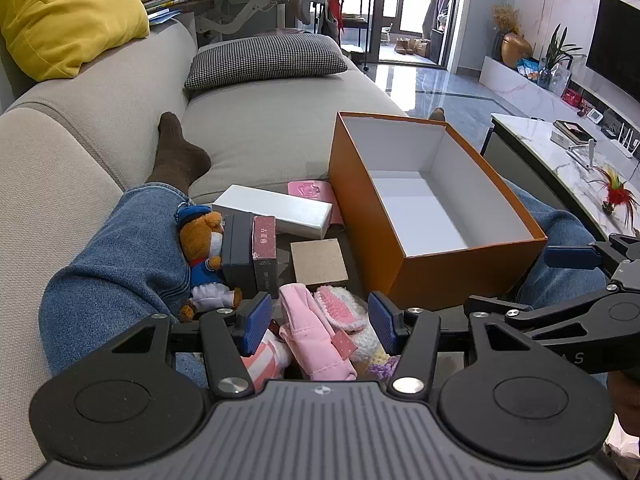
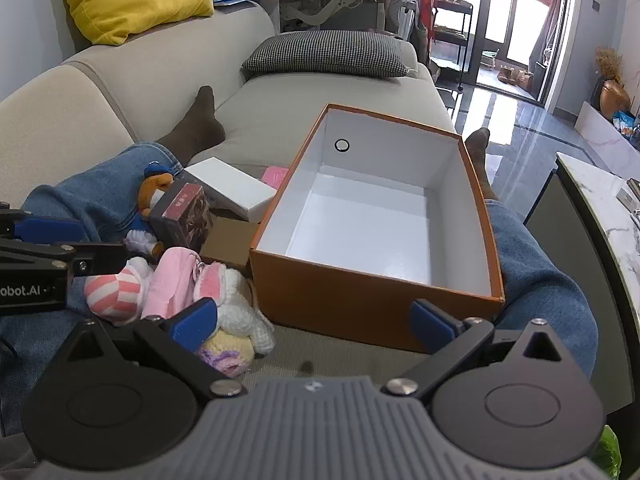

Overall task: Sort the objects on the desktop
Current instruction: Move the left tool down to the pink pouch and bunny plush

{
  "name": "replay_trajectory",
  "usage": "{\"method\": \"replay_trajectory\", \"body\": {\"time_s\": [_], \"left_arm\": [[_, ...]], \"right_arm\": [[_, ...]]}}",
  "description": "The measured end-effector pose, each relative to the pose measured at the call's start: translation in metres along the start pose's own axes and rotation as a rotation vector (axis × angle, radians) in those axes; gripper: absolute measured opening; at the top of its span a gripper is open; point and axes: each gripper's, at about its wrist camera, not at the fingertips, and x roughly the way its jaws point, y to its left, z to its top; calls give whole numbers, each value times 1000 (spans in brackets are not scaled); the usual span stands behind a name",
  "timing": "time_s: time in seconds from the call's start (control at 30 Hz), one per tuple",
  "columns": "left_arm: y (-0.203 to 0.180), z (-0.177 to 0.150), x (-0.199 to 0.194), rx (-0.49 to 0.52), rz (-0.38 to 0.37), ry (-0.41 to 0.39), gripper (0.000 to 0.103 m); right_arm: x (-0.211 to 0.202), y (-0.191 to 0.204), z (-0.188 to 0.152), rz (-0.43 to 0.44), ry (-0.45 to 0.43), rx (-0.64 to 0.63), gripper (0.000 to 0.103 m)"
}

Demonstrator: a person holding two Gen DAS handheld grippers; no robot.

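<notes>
Toys, small boxes [image 1: 265,254] beside open orange box [image 1: 424,264].

Orange box [image 2: 360,300]: matt card, smooth white inside. Beside it, pink pouch [image 1: 316,332]: soft cloth. Crocheted doll [image 2: 240,320]: fuzzy yarn. White carton [image 1: 276,210]: satin card. Sofa [image 1: 272,136]: woven fabric.

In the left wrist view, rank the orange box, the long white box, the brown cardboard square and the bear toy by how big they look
Largest to smallest, as they appear:
1. orange box, by far
2. long white box
3. and 4. bear toy and brown cardboard square: too close to rank; the bear is partly hidden by the dark boxes beside it.
</notes>
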Motion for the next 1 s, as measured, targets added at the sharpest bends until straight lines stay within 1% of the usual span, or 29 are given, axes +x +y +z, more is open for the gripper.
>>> {"method": "replay_trajectory", "body": {"time_s": [0.4, 0.63, 0.73, 0.8, 0.83, 0.87, 0.97, 1.0], "left_arm": [[2, -2, -1, -6, -1, 6, 63], [7, -5, -1, -16, -14, 23, 63], [10, -6, 0, -21, -28, 42, 63], [13, -7, 2, -38, -58, 56, 63], [14, -7, 4, -47, -70, 64, 62], [15, -7, 6, -54, -77, 72, 61], [18, -7, 17, -72, -90, 105, 59], [19, -7, 21, -80, -96, 117, 59]], "right_arm": [[1, 2, 0, 9, 4, 1, 102], [0, -2, 0, 81, -11, 27, 100], [0, -3, 0, 117, -28, 29, 87], [4, -2, 0, 150, -13, 28, 79], [6, -1, 0, 159, -2, 25, 71], [10, 1, 0, 169, 17, 17, 65], [20, 7, -1, 201, 64, -14, 57], [23, 9, -1, 214, 75, -28, 57]]}}
